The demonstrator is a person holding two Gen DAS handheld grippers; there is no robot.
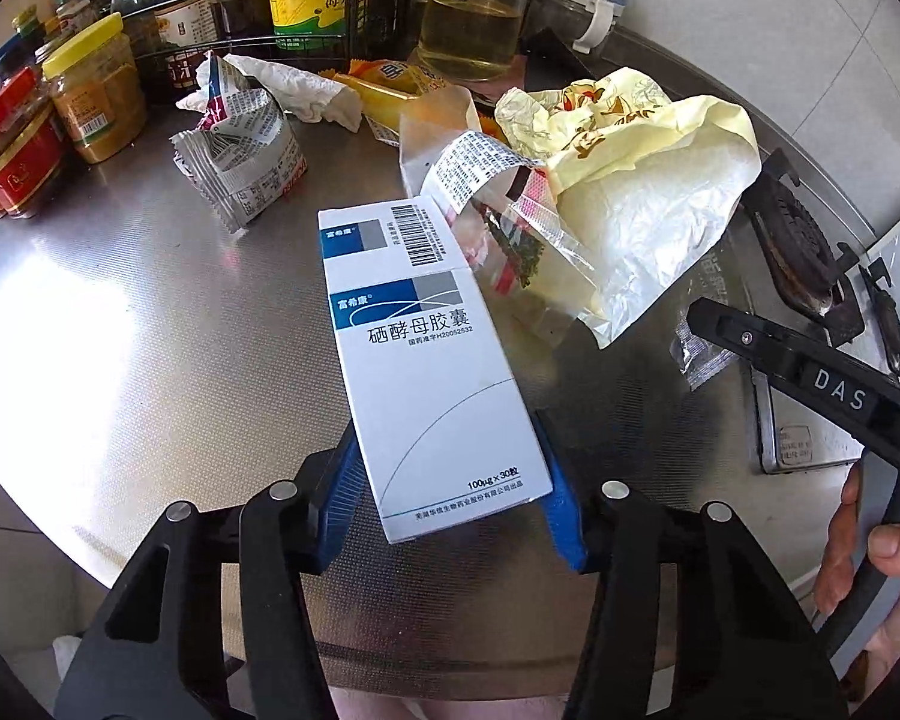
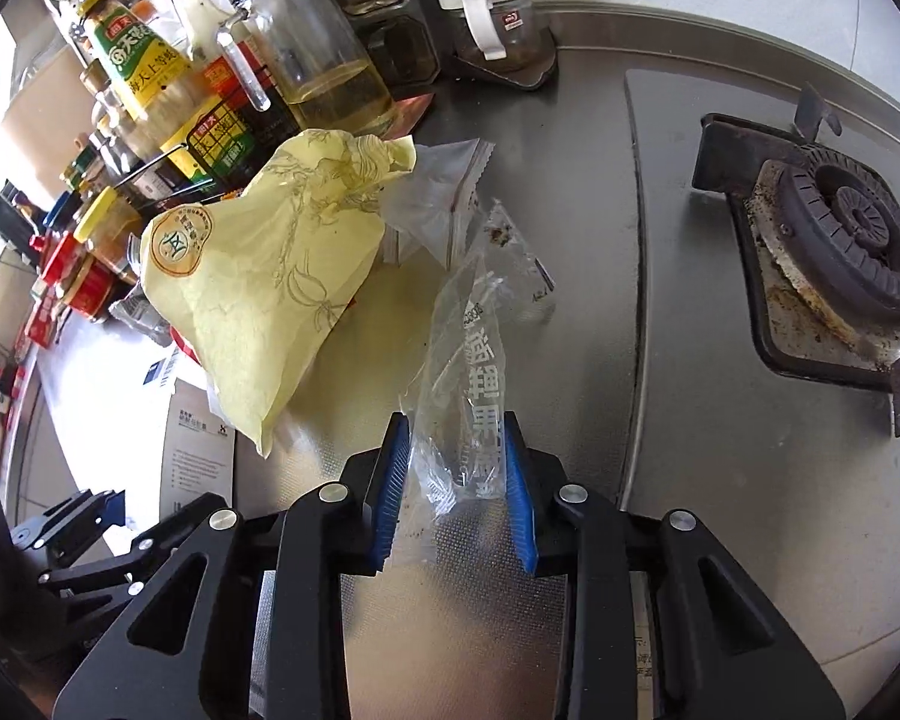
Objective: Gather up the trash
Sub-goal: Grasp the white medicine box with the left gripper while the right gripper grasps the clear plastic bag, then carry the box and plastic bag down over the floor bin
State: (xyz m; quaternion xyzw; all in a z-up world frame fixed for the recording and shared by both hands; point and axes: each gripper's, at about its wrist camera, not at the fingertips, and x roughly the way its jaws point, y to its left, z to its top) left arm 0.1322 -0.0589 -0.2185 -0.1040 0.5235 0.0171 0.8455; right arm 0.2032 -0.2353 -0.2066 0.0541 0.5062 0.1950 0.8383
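Left gripper (image 1: pixel 450 468) tilts steeply down; its jaws clamp the near end of a white-and-blue box (image 1: pixel 426 354) lying on the steel worktop (image 1: pixel 150 312) — print reads "100µg×30". Right gripper (image 2: pixel 455 480), also pitched down, has its jaws pinching a clear bag (image 2: pixel 468 372) with white lettering. Beyond lies a yellow bag (image 2: pixel 258 288); a burner (image 2: pixel 840 240) sits to the right — the right gripper's arm reads "DAS".

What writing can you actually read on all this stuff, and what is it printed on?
"硒酵母胶囊", "富希康", "100μg×30粒": white box.
"DAS": right gripper, seen from the left camera.
"海天上等蚝油": green-label bottle.
Clear wrapper: white characters, not surely readable.
Silver packet, jar labels: too small.
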